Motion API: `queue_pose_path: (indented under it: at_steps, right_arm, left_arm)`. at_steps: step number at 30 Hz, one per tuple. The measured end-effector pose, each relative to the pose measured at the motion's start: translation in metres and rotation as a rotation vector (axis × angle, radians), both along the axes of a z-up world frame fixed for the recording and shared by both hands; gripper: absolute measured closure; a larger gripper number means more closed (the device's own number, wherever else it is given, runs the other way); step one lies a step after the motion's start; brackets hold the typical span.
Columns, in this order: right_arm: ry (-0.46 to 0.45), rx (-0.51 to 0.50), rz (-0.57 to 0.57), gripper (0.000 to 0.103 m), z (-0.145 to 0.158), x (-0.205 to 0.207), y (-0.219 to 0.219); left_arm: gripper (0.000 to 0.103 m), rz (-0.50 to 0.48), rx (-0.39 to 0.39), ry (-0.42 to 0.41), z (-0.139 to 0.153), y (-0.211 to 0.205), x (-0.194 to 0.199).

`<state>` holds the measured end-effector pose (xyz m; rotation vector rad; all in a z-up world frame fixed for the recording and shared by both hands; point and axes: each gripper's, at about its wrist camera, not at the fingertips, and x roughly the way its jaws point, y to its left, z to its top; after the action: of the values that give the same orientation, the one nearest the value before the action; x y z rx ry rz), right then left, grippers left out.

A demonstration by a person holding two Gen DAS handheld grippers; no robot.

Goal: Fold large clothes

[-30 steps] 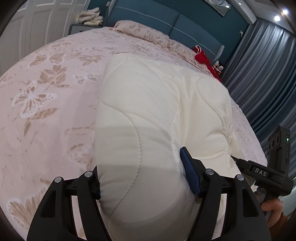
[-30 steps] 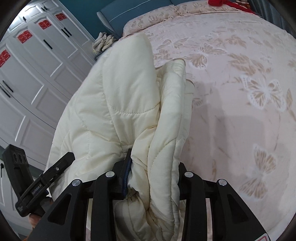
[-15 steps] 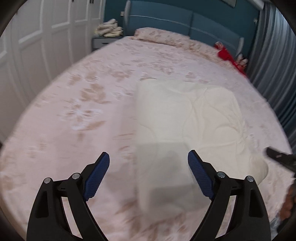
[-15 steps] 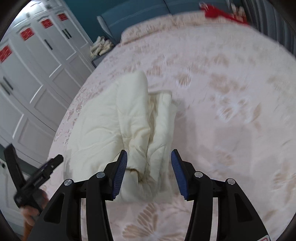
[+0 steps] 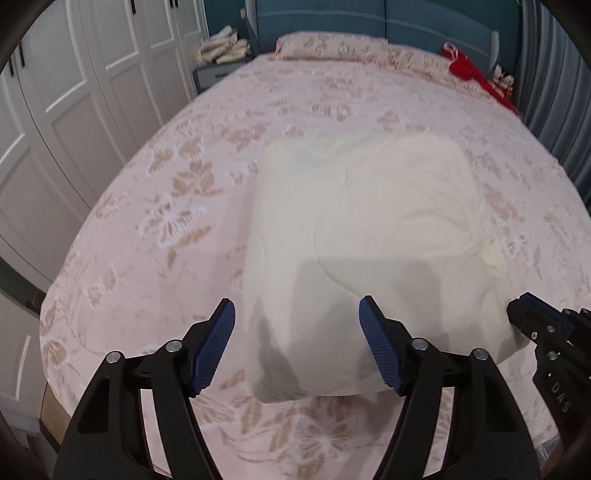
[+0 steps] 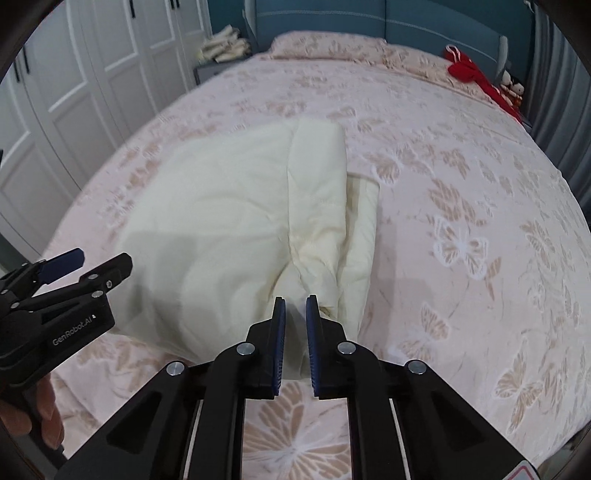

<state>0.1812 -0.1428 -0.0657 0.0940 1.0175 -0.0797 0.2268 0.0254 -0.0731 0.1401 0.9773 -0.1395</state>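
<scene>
A cream quilted garment (image 5: 362, 229) lies folded into a thick rectangle on the pink butterfly-print bed (image 5: 147, 206). It also shows in the right wrist view (image 6: 236, 229), with a narrower folded strip along its right side. My left gripper (image 5: 297, 343) is open and empty, held above the garment's near edge. My right gripper (image 6: 295, 332) has its jaws nearly together with a narrow gap, empty, just above the near edge. The right gripper (image 5: 546, 332) shows at the right in the left view; the left gripper (image 6: 85, 273) shows at the left in the right view.
White wardrobe doors (image 5: 74, 92) run along the left of the bed. A nightstand with stacked light cloths (image 5: 221, 46) stands at the far left by the teal headboard (image 5: 406, 18). A red item (image 5: 469, 70) lies at the far right. Grey curtains (image 5: 554, 92) hang on the right.
Both grippers let go of the garment and drew back and up. The garment now lies flat on the bed. The right gripper's jaws have closed to a narrow gap.
</scene>
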Motion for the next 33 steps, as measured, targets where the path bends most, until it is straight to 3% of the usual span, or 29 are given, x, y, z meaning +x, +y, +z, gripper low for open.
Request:
queue_pose_path:
  at_steps: [7, 14, 33]
  right_arm:
    - [0.087, -0.008, -0.018, 0.093, -0.042, 0.006, -0.001]
    - [0.118, 0.0, -0.028, 0.094, -0.068, 0.009, -0.001]
    - [0.097, 0.032, -0.043, 0.095, -0.088, 0.012, -0.005]
  left_arm:
    - [0.037, 0.007, 0.021, 0.053, -0.029, -0.007, 0.003]
    - [0.036, 0.013, 0.07, 0.05, -0.045, -0.016, 0.002]
    - [0.034, 0.04, 0.123, 0.005, -0.063, -0.029, 0.0]
